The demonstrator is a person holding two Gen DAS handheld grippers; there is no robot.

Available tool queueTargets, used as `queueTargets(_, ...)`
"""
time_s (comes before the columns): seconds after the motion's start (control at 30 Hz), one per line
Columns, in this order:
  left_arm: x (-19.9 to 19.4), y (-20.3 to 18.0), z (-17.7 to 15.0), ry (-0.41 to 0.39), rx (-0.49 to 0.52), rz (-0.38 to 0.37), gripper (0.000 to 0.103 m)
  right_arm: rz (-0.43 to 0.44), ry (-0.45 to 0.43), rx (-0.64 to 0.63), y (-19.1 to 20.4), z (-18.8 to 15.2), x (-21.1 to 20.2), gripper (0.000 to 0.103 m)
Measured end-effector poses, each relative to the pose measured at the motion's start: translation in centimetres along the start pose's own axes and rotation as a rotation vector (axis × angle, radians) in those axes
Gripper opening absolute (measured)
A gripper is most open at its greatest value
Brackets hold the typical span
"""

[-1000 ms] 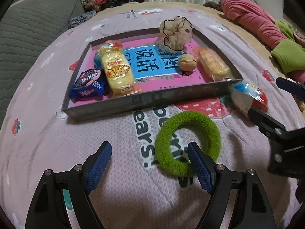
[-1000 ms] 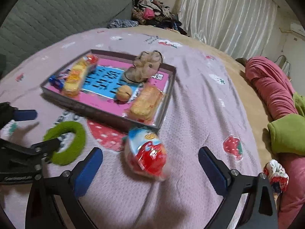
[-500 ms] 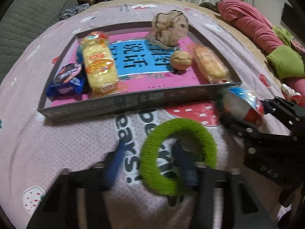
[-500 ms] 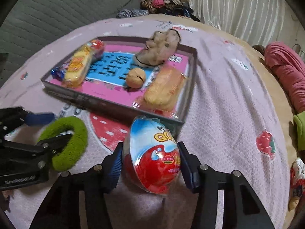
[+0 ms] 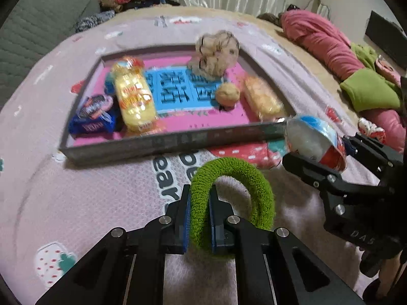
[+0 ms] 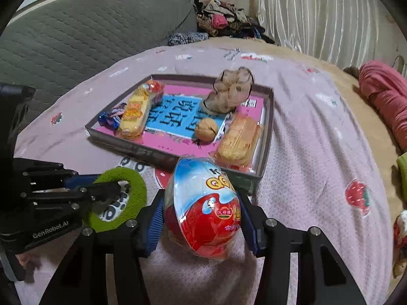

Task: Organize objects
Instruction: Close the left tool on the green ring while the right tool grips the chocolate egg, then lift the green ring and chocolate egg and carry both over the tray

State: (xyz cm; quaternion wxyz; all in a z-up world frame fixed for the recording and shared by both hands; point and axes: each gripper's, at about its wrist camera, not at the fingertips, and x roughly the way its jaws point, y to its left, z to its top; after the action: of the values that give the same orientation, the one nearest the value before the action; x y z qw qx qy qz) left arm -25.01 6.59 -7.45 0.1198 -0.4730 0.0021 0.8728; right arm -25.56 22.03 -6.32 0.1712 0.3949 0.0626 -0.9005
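My left gripper [image 5: 199,208] is shut on the left side of a fuzzy green ring [image 5: 257,183] and holds it above the pink bedspread, in front of the tray. My right gripper [image 6: 202,218] is shut on a red, white and blue egg-shaped toy pack [image 6: 203,203], also seen from the left wrist [image 5: 314,142], just off the tray's near right corner. The grey-rimmed tray [image 5: 165,143] with a pink and blue floor holds a yellow snack pack [image 5: 133,96], a blue biscuit pack [image 5: 92,118], a walnut [image 5: 227,94], a beige scrunchie [image 5: 216,50] and a wrapped cake [image 5: 263,99].
Red and green clothing [image 5: 328,48] lies on the bed to the right. A grey quilted headboard [image 6: 76,38] stands at the left. A pile of clothes [image 6: 223,20] sits at the back by the curtain. A small patterned item [image 5: 368,128] lies at the right.
Both grippers closed from wide open: the left on the green ring, the right on the egg pack. Both objects have since been lifted off the bedspread.
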Motion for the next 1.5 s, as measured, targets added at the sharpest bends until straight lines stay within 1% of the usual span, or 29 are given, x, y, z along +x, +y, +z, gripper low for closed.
queueTargets(0.2, -4.3, 0.4, 0.9, -0.066, 0.003, 0.013, 0.011, -0.009, -0.039, -0.028, 2.0, 1.1, -2.9, 0.054)
queueTargets(0.27, -6.0, 0.5, 1.2, -0.098, 0.008, 0.029, 0.011, -0.015, -0.055, -0.038, 2.7, 1.6, -3.9, 0.054)
queueTargets(0.4, -8.9, 1.1, 1.5, -0.14, 0.003, 0.043, 0.011, -0.031, -0.1, -0.047, 3.9, 2.7, -6.3, 0.054)
queueTargets(0.63, -14.1, 1.4, 1.8, -0.238, 0.008, 0.068, 0.011, -0.056, -0.167, -0.064, 5.8, 4.2, -10.4, 0.054)
queueTargets(0.87, -17.6, 1.4, 3.1, -0.293, 0.028, 0.085, 0.012, -0.076, -0.216, -0.075, 7.1, 6.1, -13.2, 0.054)
queueTargets(1.0, -18.5, 1.8, 4.8, -0.314, 0.029, 0.096, 0.012, -0.083, -0.242, -0.076, 7.0, 7.7, -14.0, 0.054)
queueTargets(1.17, -18.6, 2.3, 7.2, -0.332, 0.033, 0.111, 0.012, -0.095, -0.263, -0.076, 6.5, 9.8, -14.1, 0.054)
queueTargets(1.27, -18.4, 2.8, 8.4, -0.342, 0.034, 0.115, 0.012, -0.099, -0.271, -0.077, 6.0, 11.1, -13.6, 0.054)
queueTargets(1.5, -17.0, 3.5, 10.5, -0.358, 0.027, 0.109, 0.012, -0.1, -0.284, -0.067, 5.2, 12.6, -11.9, 0.054)
